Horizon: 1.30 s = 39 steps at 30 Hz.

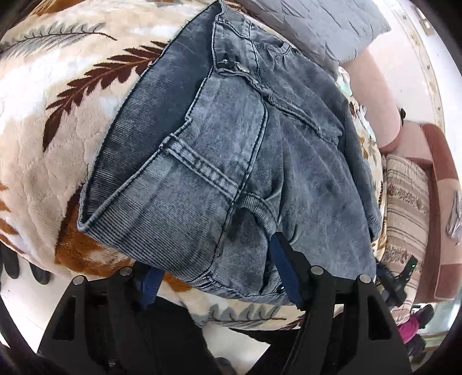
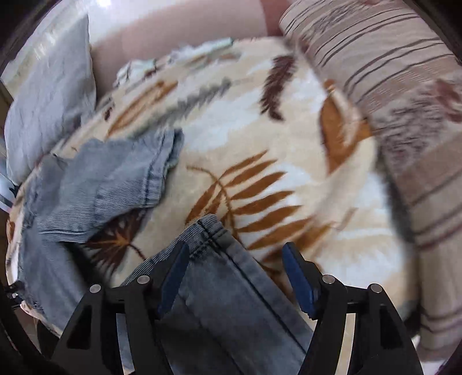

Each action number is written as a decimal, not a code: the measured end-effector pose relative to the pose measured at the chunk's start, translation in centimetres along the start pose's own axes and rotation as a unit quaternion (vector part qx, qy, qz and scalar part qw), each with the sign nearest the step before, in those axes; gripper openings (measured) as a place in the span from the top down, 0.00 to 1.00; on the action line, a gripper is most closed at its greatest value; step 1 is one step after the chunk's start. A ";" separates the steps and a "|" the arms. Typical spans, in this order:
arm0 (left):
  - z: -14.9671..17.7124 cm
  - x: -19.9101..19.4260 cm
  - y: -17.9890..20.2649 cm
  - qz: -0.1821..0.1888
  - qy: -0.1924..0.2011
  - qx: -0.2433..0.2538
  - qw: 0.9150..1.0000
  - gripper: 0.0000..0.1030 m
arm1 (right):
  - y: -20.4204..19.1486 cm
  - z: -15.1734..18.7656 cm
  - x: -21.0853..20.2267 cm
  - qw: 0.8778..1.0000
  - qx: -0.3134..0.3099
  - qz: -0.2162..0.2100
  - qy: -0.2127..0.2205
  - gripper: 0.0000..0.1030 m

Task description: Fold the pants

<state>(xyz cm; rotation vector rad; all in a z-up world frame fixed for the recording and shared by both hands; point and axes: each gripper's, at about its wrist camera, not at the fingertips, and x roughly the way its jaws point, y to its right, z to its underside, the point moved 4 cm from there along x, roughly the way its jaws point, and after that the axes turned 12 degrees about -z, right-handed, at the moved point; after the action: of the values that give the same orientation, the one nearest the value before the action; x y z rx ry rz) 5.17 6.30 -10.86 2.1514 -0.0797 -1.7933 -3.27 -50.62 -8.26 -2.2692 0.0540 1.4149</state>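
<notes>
Grey-blue washed jeans [image 1: 260,138] lie on a leaf-patterned blanket [image 1: 57,101], waist end in the left wrist view. My left gripper [image 1: 215,256] stands open at the near edge of the denim, which spreads between its blue pads [image 1: 286,268]; the left pad is partly under the cloth. In the right wrist view one trouser leg [image 2: 231,288] runs between the fingers of my right gripper [image 2: 235,248], its hem [image 2: 210,228] just past the tips. The jaws are open, and the right pad [image 2: 297,277] is apart from the cloth. The other leg [image 2: 115,178] lies crumpled to the left.
A grey pillow [image 2: 49,95] sits at the back left of the blanket [image 2: 260,129], and a striped cushion [image 2: 389,86] borders it on the right. Behind both is a pink sofa back [image 2: 173,26]. The right wrist view is blurred.
</notes>
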 end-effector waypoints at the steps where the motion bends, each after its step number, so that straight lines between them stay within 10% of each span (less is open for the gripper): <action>1: 0.1 -0.2 -0.2 0.000 0.001 0.001 1.000 0.34 | -0.3 0.0 0.5 1.000 -0.007 -0.001 -0.008 0.47; 2: 0.1 -0.5 -0.1 -0.002 0.003 0.003 1.000 0.35 | -1.2 0.1 0.5 0.999 -0.038 0.013 -0.003 0.85; 5: -0.3 -1.1 0.4 -0.005 0.012 0.009 1.000 0.37 | -2.7 -0.1 -1.0 0.995 -0.091 0.034 0.005 0.91; 10: -0.1 0.4 0.8 -0.053 -0.001 0.024 0.998 0.39 | 1.8 -3.5 -4.4 0.994 -0.015 0.071 0.076 0.92; 17: 0.5 -3.7 0.3 -0.047 0.027 0.100 0.994 0.43 | 4.6 -2.2 -2.5 0.993 0.014 0.112 0.037 0.83; 23: -7.5 -5.3 1.6 -0.082 0.086 0.095 0.988 0.33 | 0.9 -5.0 -5.4 0.996 0.022 -0.005 0.090 0.38; 26: -11.8 -2.6 2.4 -0.078 0.056 0.059 0.994 0.33 | -2.1 -6.4 -2.2 0.995 0.028 -0.076 0.063 0.39; 34: -17.4 3.5 4.3 -0.062 0.009 -0.003 0.998 0.33 | -3.2 -8.1 5.8 0.992 0.073 -0.107 0.001 0.41; 36: -17.4 4.1 5.2 -0.066 0.016 0.010 0.998 0.36 | -4.0 -8.7 6.4 0.993 0.043 -0.107 -0.010 0.82; 39: -17.2 3.1 6.7 -0.045 0.039 0.036 0.998 0.63 | -5.6 -10.9 4.6 0.996 -0.008 -0.083 0.013 0.83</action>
<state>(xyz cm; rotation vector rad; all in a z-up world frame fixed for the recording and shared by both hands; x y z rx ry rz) 23.57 2.98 -9.30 2.3079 -0.0295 -1.7792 9.52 -49.08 -6.20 -2.2476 -0.1353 1.3036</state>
